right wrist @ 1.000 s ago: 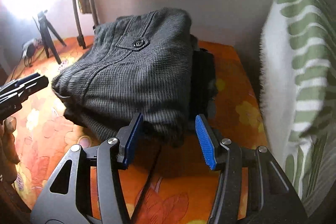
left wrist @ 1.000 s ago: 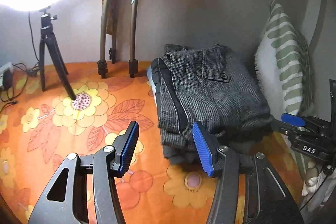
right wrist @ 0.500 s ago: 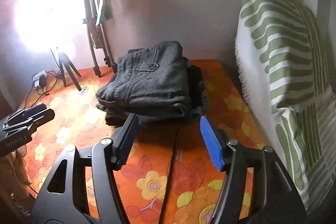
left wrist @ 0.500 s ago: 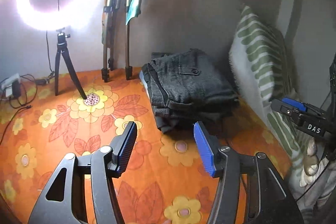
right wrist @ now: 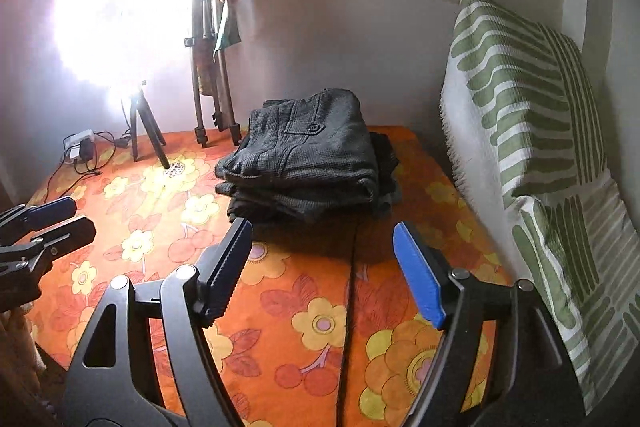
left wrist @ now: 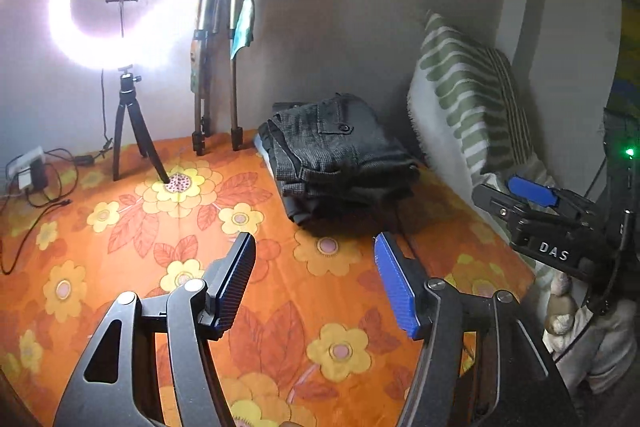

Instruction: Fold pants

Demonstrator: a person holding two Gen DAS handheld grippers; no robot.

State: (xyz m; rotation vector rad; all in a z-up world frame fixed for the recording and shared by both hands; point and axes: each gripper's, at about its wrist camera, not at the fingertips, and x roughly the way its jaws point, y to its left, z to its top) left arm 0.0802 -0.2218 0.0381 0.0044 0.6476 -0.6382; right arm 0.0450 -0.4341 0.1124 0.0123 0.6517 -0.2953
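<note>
Coarse-woven matt grey cloth pants (right wrist: 308, 155), printed orange floral cotton sheet (right wrist: 304, 307), ribbed blue plastic pads (left wrist: 394, 285), nubby striped pillow (right wrist: 520, 107)

Only one piece of writing is showing legibly: the white capital letters "DAS" are standing on the black body of the right gripper (left wrist: 532, 197), seen from the left wrist view at the right edge, just behind its blue-padded fingers (left wrist: 532, 191). Nothing else is carrying readable text, labels, numbers or signs in either view; the right wrist view is offering none at all.
</note>
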